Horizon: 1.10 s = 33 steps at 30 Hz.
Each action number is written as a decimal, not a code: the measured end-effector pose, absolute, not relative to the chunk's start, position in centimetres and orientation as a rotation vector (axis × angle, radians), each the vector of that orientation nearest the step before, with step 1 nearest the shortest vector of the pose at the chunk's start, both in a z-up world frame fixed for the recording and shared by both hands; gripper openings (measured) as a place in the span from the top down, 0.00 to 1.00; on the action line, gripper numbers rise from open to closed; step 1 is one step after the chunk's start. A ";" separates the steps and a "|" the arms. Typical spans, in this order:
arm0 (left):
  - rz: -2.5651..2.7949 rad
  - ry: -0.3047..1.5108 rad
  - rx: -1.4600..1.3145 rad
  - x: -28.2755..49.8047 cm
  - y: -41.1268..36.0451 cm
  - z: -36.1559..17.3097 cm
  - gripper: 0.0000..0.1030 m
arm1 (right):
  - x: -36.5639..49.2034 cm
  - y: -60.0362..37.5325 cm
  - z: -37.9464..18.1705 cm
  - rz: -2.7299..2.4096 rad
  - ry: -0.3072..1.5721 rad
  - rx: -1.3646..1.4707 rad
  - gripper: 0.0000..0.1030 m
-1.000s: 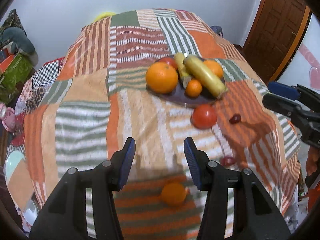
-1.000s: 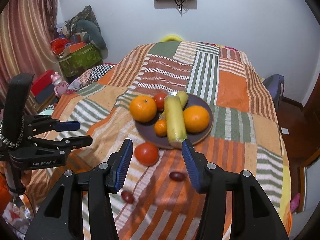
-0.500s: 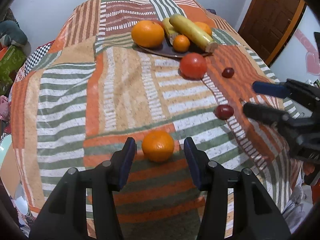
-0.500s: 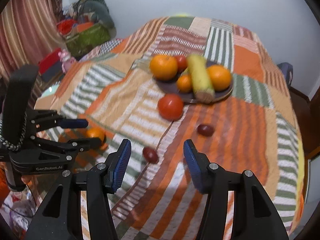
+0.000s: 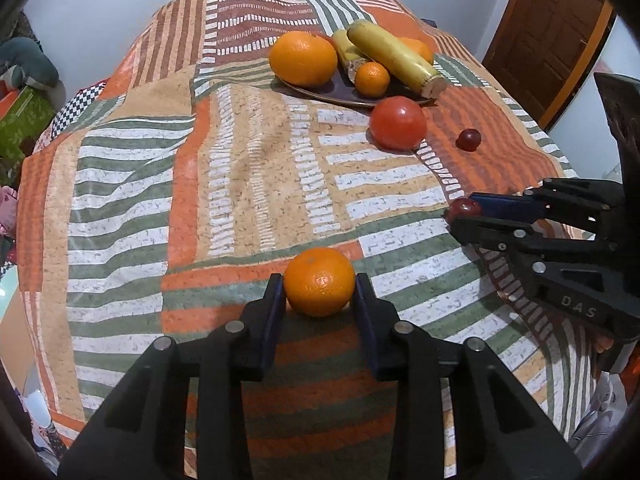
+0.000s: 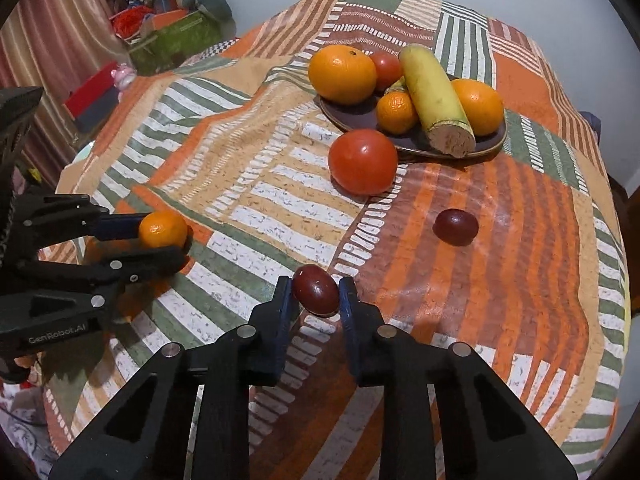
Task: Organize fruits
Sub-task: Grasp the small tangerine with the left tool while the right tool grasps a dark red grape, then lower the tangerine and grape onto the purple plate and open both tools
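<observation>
mandarin [image 5: 319, 281]: in left gripper [image 5: 320, 300] | plum [image 6: 316, 290]: in right gripper [image 6: 315, 300]

Setting: a lived-in room of a home, likely a bedroom or family room. Evidence: patchwork cloth [image 6: 256, 184] in orange, green and brown stripes over a table; dark plate [image 6: 492, 142] of fruit on it; panelled wooden door [image 5: 556, 36] at the right; striped curtain [image 6: 52, 36] at the left; green box [image 6: 172, 40] and soft clutter piled against the wall; pink toy [image 6: 125, 74] beside a red box [image 6: 90, 94]; plain pale walls.
</observation>
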<state>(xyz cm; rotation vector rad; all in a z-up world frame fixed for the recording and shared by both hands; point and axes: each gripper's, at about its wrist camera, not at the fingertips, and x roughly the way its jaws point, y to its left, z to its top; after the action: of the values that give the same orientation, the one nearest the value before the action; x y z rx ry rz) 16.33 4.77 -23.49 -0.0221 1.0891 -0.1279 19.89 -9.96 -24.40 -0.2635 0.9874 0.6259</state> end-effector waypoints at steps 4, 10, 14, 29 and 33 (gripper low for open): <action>-0.133 1.076 -0.018 16.3 4.7 -22.9 0.67 | 19.8 -10.8 -23.6 0.628 0.970 -0.236 0.79; -0.144 1.021 -0.014 17.2 4.3 -20.4 0.67 | 20.6 -12.5 -21.0 0.607 0.905 -0.191 0.79; -0.154 0.979 -0.013 18.5 3.8 -18.5 0.67 | 21.2 -13.7 -18.7 0.584 0.846 -0.169 0.79; -0.180 0.883 -0.023 25.7 2.2 -14.7 0.67 | 26.3 -15.8 -14.1 0.532 0.717 -0.120 0.79; -0.180 0.870 -0.011 28.1 1.9 -14.3 0.67 | 28.0 -15.6 -14.0 0.529 0.706 -0.122 0.79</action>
<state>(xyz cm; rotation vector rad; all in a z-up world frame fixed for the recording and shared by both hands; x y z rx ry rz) 28.14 1.90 -14.34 -0.0109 0.8696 -0.1801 28.00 -15.59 -14.01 -0.1220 0.7061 0.5287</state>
